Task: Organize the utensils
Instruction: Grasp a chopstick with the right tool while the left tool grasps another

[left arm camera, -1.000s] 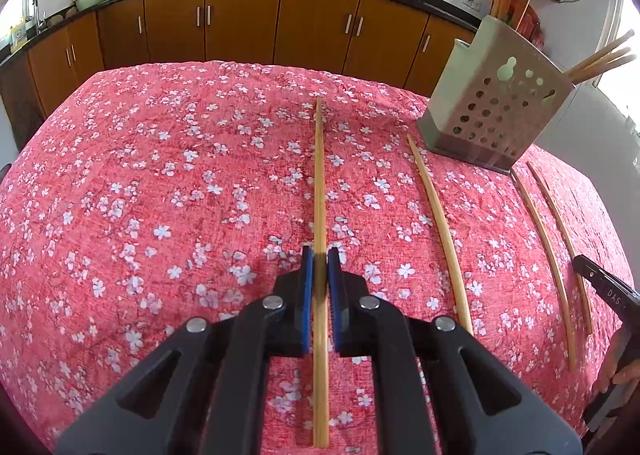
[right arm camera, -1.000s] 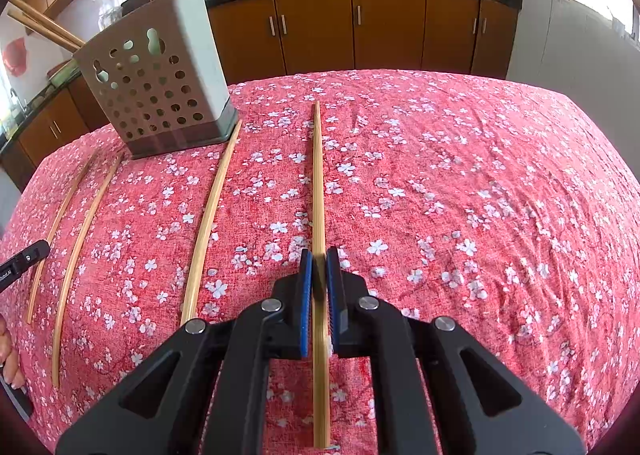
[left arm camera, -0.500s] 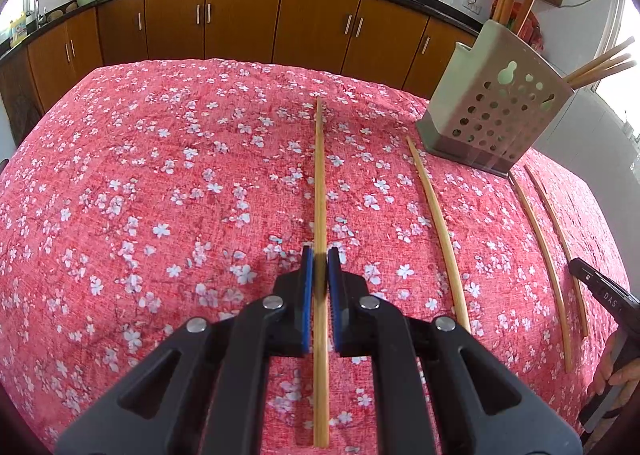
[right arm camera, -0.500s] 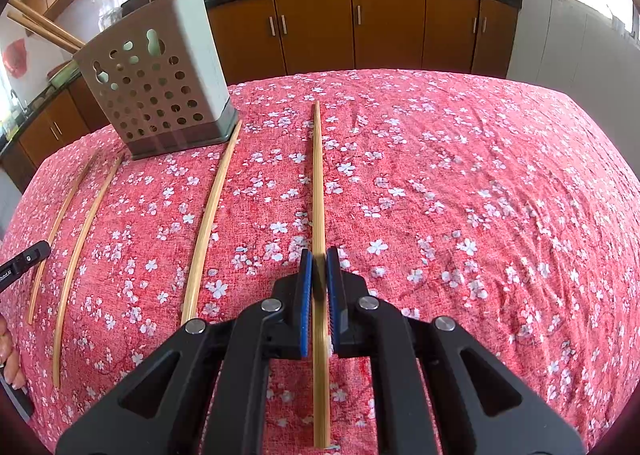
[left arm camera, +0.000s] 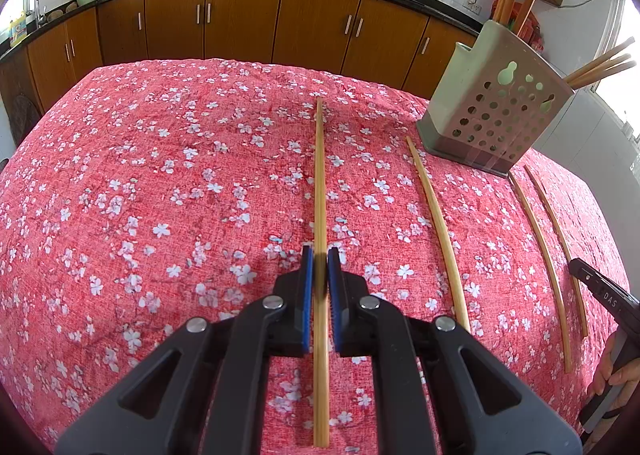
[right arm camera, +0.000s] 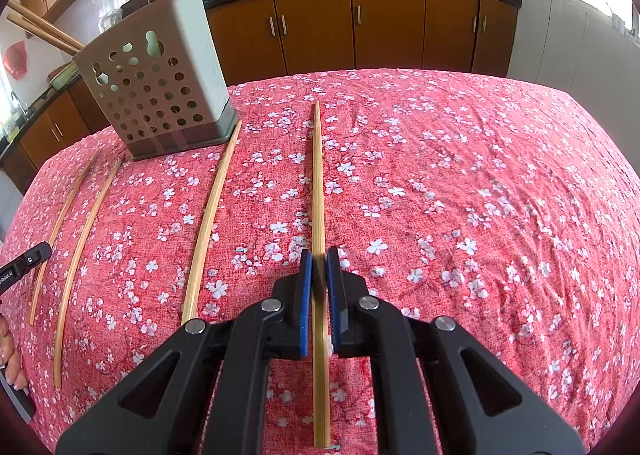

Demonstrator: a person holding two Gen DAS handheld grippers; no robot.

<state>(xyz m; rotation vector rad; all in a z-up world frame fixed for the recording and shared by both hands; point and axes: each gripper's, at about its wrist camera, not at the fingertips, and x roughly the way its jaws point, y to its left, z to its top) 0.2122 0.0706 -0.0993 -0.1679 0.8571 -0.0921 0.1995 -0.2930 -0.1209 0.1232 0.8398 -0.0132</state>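
My left gripper (left arm camera: 320,255) is shut on a bamboo chopstick (left arm camera: 319,171) that points straight ahead along the fingers. My right gripper (right arm camera: 319,255) is shut on another bamboo chopstick (right arm camera: 317,175) the same way. A grey perforated utensil holder (left arm camera: 490,111) with chopsticks and wooden handles in it stands at the right in the left wrist view and at the left in the right wrist view (right arm camera: 156,87). Three loose chopsticks lie on the red floral cloth beside it, the nearest one (left arm camera: 438,231) also showing in the right wrist view (right arm camera: 210,223).
The red floral tablecloth (left arm camera: 160,183) covers the table. The other gripper's tip shows at the right edge of the left view (left arm camera: 600,291) and at the left edge of the right view (right arm camera: 24,265). Brown kitchen cabinets (left arm camera: 240,19) stand behind.
The left gripper has lifted and tilted a little with its chopstick, so the holder sits lower in its view. The right gripper has barely moved.
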